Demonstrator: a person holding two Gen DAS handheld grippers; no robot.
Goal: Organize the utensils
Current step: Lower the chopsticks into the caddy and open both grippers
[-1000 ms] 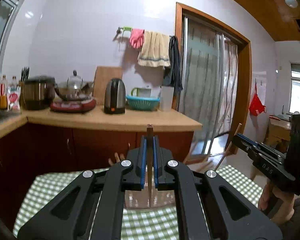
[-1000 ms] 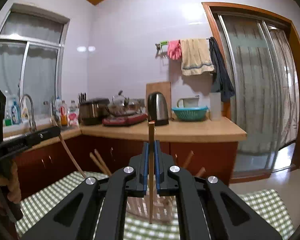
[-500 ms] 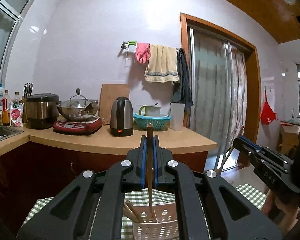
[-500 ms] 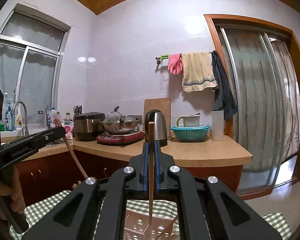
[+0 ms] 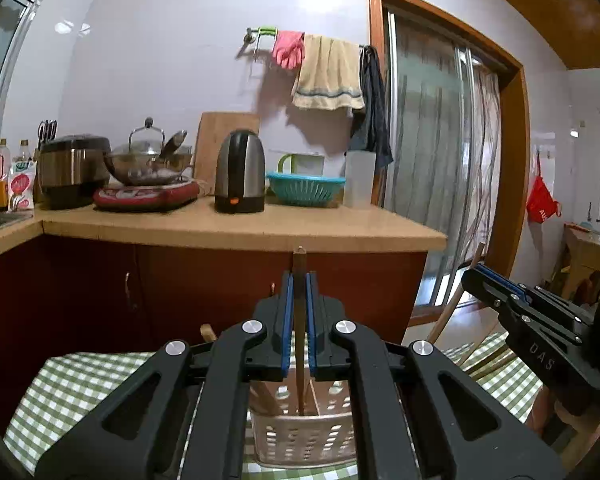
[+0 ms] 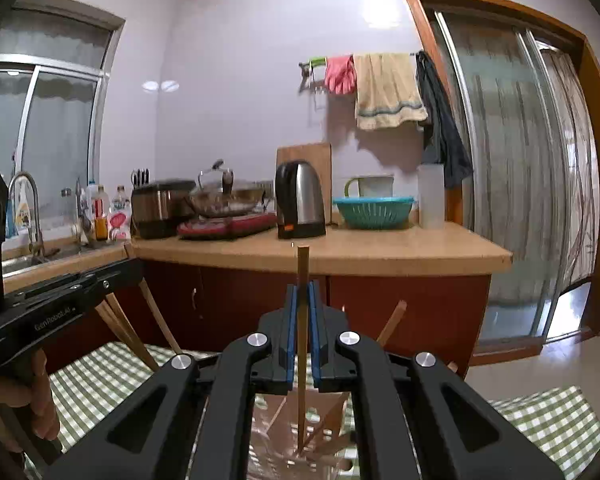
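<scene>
Left hand-held gripper (image 5: 299, 308): clamped on one upright wooden chopstick (image 5: 299, 344), lower tip inside the perforated utensil basket (image 5: 304, 436) on the green-checked tabletop (image 5: 72, 384). Right hand-held gripper (image 6: 301, 320): clamped on a second chopstick (image 6: 302, 360), upright, tip down in the same basket among other chopsticks.

A dark wooden chopstick (image 5: 299, 320) stands upright, its lower end inside a white perforated basket (image 5: 304, 436) on the green checked cloth. A lighter wooden chopstick (image 6: 302, 344) also stands upright, its tip down among other chopsticks (image 6: 390, 324) leaning in that basket
</scene>
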